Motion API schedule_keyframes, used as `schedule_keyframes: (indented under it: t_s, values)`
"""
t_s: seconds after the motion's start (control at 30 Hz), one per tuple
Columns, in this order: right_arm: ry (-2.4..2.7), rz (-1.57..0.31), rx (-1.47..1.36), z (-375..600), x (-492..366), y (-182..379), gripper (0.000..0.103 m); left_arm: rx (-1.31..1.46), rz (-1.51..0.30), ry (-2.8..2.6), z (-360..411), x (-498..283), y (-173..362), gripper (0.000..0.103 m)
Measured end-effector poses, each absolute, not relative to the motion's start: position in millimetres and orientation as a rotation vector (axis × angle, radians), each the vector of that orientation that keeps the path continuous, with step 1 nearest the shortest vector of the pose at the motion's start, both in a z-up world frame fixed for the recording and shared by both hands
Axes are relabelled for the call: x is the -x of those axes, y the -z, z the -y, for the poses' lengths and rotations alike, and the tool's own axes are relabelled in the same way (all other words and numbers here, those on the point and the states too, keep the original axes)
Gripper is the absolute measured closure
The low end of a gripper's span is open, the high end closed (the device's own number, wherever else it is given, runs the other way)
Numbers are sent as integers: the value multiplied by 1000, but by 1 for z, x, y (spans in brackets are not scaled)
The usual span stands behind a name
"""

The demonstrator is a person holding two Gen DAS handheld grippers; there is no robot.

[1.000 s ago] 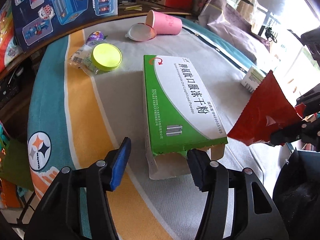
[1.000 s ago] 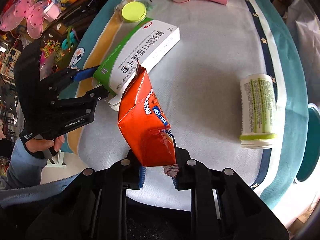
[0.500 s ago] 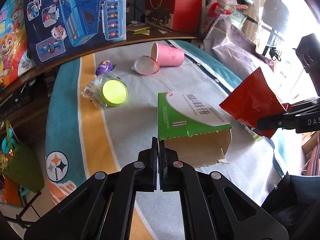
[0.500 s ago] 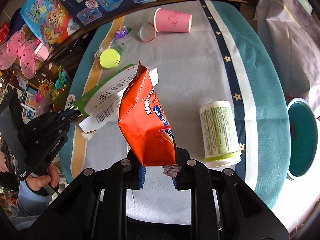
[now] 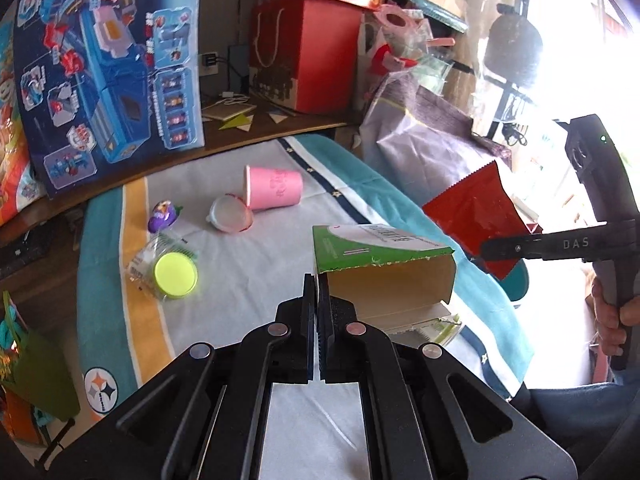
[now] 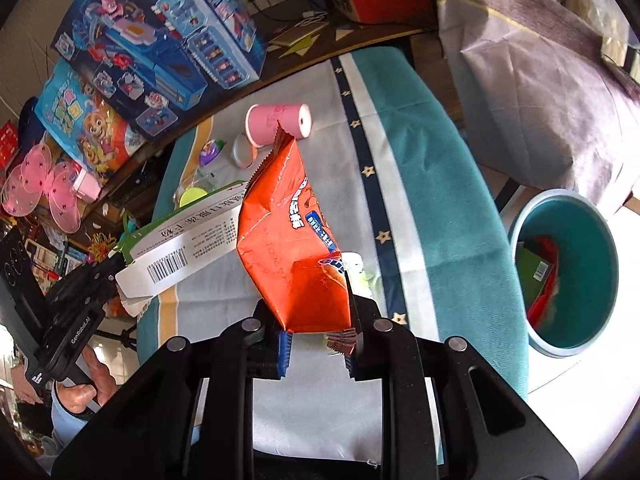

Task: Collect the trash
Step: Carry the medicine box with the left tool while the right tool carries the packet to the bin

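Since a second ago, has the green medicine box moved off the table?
Yes. The green medicine box, pinched at a flap by the left gripper, now hangs tilted above the tablecloth; earlier it lay flat beside the yellow-lidded jar.

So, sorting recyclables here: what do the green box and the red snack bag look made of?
Green box: thin printed cardboard, going by the brown inside and ragged torn edge. Snack bag: probably glossy plastic or foil film, since it shows sharp shiny creases and a zigzag seal.

The snack bag (image 6: 294,248) was glossy crinkled foil, the green-and-white box (image 5: 384,268) matt cardboard with a torn edge, the tablecloth (image 5: 256,264) matt woven cloth, the cup (image 5: 274,193) matt pink paper, and the bin (image 6: 580,272) smooth plastic.
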State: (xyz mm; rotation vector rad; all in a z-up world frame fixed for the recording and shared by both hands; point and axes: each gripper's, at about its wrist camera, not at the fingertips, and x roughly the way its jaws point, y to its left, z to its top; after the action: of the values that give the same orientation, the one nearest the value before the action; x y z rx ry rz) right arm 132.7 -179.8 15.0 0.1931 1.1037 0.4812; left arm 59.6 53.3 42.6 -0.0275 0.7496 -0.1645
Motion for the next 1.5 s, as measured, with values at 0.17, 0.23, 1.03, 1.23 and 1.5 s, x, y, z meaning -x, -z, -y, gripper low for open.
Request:
schedule_keyframes:
  t_s: [0.17, 0.23, 1.03, 1.23, 1.5]
  values:
    - [-379, -1045, -275, 244, -138, -25, 84, -9, -747, 259, -1, -85, -52, 101]
    - [-328, -1023, -309, 274, -139, -27, 84, -29, -748, 302, 22, -96, -54, 102]
    - [-57, -1096, -567, 458, -157, 61, 84, -246, -1002, 653, 264, -191, 38, 101]
    - [-28, -1125, -575, 471, -164, 77, 83, -253, -1028, 655, 282, -209, 53, 101]
    - [-10, -1172, -586, 478, -176, 96, 83, -246, -1063, 653, 301, -237, 74, 101]
